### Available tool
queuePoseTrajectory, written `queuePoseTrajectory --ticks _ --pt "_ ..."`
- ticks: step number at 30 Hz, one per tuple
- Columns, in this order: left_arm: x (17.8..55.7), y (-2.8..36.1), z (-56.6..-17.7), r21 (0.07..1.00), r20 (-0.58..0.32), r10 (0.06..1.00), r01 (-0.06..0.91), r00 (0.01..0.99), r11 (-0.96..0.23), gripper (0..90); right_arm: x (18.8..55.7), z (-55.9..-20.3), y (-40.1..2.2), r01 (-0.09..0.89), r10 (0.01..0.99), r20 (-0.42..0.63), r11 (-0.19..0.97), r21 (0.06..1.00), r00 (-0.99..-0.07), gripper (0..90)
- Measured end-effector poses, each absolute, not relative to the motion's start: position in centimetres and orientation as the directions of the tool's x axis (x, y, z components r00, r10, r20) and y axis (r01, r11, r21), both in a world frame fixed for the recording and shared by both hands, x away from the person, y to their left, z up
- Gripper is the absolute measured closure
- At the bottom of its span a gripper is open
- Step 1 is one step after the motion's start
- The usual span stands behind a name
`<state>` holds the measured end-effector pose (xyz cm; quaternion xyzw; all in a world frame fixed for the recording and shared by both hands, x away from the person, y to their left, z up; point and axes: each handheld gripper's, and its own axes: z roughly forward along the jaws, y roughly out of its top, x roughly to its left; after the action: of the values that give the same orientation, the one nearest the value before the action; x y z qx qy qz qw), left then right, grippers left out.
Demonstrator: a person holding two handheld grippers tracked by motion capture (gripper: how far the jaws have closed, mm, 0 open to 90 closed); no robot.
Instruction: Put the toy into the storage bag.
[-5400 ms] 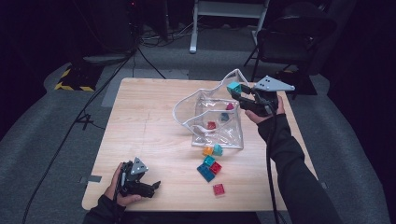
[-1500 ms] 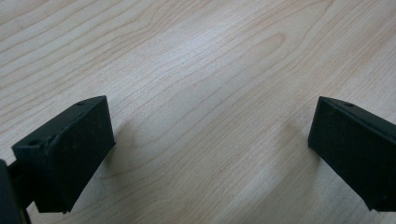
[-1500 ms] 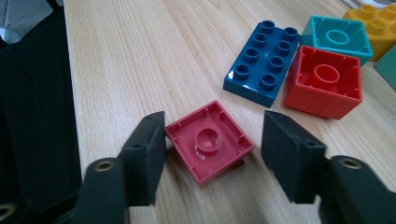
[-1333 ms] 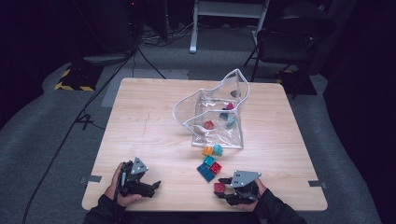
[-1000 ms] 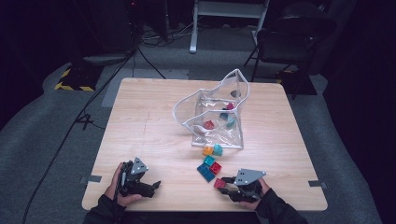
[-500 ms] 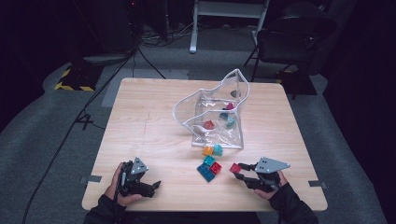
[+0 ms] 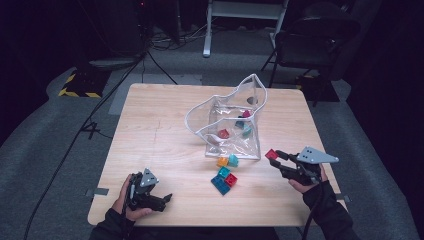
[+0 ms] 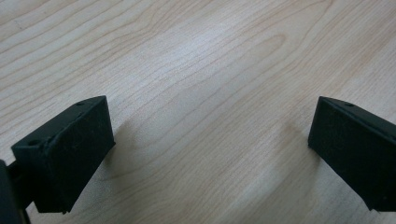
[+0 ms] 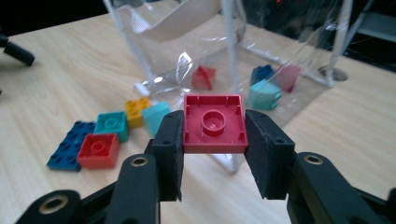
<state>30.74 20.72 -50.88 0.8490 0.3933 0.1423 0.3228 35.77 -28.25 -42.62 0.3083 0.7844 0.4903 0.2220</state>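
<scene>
- One red brick (image 9: 214, 123) sits clamped between the right gripper (image 7: 281, 159) fingers, hollow underside facing that gripper's camera, pads pressing two opposite side walls. In the high view the brick (image 7: 271, 154) is off the tabletop (image 7: 150, 125), just right of the bag's front corner.
- Side-wall grip leaves top and bottom free, so I'd judge it should drop clean once released.
- Clear bag (image 7: 235, 120) stands mid-table, mouth propped open by its white-edged rim, opening up and toward the left. Likely destination: it already holds a red (image 7: 223, 133), a teal (image 7: 247, 131) and a pink brick (image 7: 246, 113), plus a dark one I can't make out well.
- Left gripper (image 7: 165, 198) rests at the near left of the tabletop, fingers (image 8: 65, 149) spread wide, bare wood between them. Parked, well apart from the work.
- Four loose bricks left: orange (image 7: 222, 161) and light teal (image 7: 233, 160) touching the bag's front edge; a blue plate (image 7: 218, 184) carrying a teal (image 7: 223, 172) and a red (image 7: 231, 180) brick nearer the person.
- In the way: the bag's near wall stands between the held brick and the inside, so the brick has to go up over the rim. Floppy rim could fold if bumped.
- Chair (image 7: 310, 40) and floor cables (image 7: 90, 125) are beyond the table, no interference.
</scene>
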Motion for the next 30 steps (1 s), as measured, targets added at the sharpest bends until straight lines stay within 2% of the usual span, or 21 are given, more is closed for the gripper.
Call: queuePoseTrajectory --ticks 14,30 --pt "30.7 20.7 -50.9 0.660 -0.008 0.759 0.574 0.650 -0.484 0.5 38.6 -36.3 -27.5 0.189 0.720 -0.078 0.283 0.940 -0.690 59.3" --pt "30.6 20.8 -50.9 0.658 -0.008 0.762 0.577 0.647 -0.484 0.5 40.9 -32.0 -25.0 0.126 0.725 -0.121 0.277 0.952 -0.678 59.3"
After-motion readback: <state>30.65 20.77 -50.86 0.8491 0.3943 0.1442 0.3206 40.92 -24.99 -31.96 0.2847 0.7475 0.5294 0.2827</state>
